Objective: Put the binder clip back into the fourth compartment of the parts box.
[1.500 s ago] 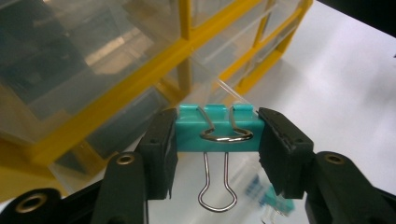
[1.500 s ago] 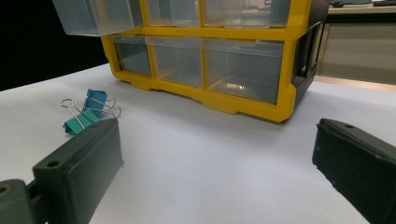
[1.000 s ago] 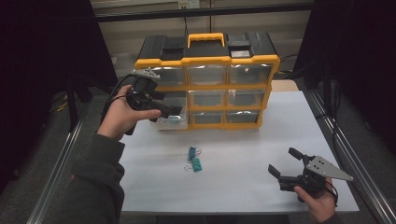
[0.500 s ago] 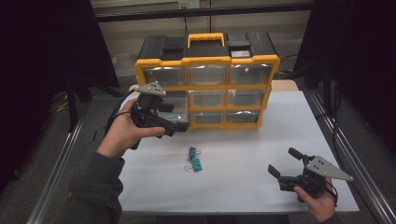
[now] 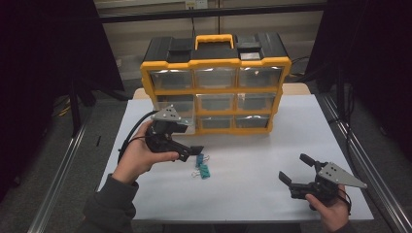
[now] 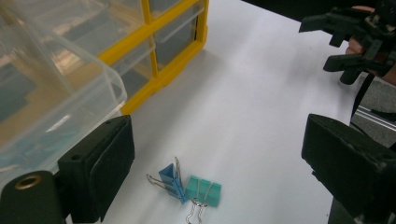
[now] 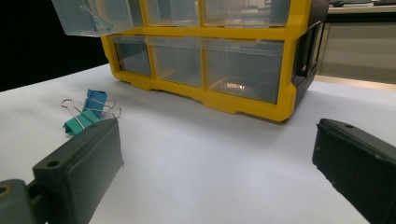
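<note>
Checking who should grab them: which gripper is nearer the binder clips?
Left. The left gripper hovers just beside the binder clips; the right gripper sits far off near the table's corner.

The binder clips [image 6: 189, 187] have smooth painted bodies, one blue and one teal, with shiny bare wire handles. The organiser [image 5: 216, 87] has a yellow and black frame of hard moulded plastic with a slight sheen; its drawers [image 7: 243, 67] are clear, glossy plastic that catches the light. The worktop [image 5: 252, 160] is a smooth, matt white sheet. The left gripper [image 6: 224, 163] has fingers [image 6: 100, 168] of matt black plastic with a dull padded face.
</note>
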`<state>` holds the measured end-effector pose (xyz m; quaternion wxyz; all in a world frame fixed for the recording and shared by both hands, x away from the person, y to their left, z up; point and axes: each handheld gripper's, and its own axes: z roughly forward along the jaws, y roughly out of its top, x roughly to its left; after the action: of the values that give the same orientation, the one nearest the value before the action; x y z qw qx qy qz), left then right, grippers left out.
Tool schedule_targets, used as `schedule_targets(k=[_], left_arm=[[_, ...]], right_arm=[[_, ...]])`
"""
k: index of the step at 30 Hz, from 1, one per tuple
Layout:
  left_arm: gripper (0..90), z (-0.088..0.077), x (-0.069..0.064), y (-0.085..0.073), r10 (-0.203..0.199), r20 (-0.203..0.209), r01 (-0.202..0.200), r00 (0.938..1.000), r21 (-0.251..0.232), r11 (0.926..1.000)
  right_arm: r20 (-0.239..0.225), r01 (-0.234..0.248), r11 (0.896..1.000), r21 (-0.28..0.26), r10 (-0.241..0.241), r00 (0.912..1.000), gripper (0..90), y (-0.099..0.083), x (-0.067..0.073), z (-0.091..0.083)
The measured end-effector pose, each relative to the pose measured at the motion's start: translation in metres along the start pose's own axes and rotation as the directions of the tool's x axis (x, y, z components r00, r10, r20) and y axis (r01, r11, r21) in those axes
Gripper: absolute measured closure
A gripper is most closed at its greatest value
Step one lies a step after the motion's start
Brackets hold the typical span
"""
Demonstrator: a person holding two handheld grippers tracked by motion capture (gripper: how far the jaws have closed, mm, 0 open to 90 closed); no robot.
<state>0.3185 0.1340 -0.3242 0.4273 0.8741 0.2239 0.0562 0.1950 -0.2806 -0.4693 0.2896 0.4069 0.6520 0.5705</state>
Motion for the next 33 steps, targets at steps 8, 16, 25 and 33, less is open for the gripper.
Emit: schedule_targets(k=[8, 16, 25, 33], left_arm=[[9.6, 0.015, -0.002, -0.020, -0.015, -0.004, 0.015, 0.9999, -0.006, 0.9999], [9.6, 0.030, -0.002, -0.041, -0.042, -0.003, 0.042, 0.9991, -0.009, 0.9991], [9.6, 0.046, -0.001, -0.062, -0.066, -0.007, 0.066, 0.9978, 0.013, 0.9977], [9.6, 0.056, -0.001, -0.080, -0.072, -0.017, 0.072, 0.9973, 0.017, 0.9973]], right_arm=[[-0.002, 0.003, 1.000, 0.002, -0.003, 1.0000, 1.0, 0.000, 0.000, -0.001], [-0.001, 0.003, 1.000, 0.003, -0.003, 1.0000, 1.1, 0.000, 0.000, -0.001], [-0.001, 0.005, 1.000, 0.005, -0.005, 1.0000, 1.1, 0.000, 0.000, -0.001], [0.005, -0.003, 1.000, 0.007, 0.003, 1.0000, 1.1, 0.000, 0.000, 0.000]])
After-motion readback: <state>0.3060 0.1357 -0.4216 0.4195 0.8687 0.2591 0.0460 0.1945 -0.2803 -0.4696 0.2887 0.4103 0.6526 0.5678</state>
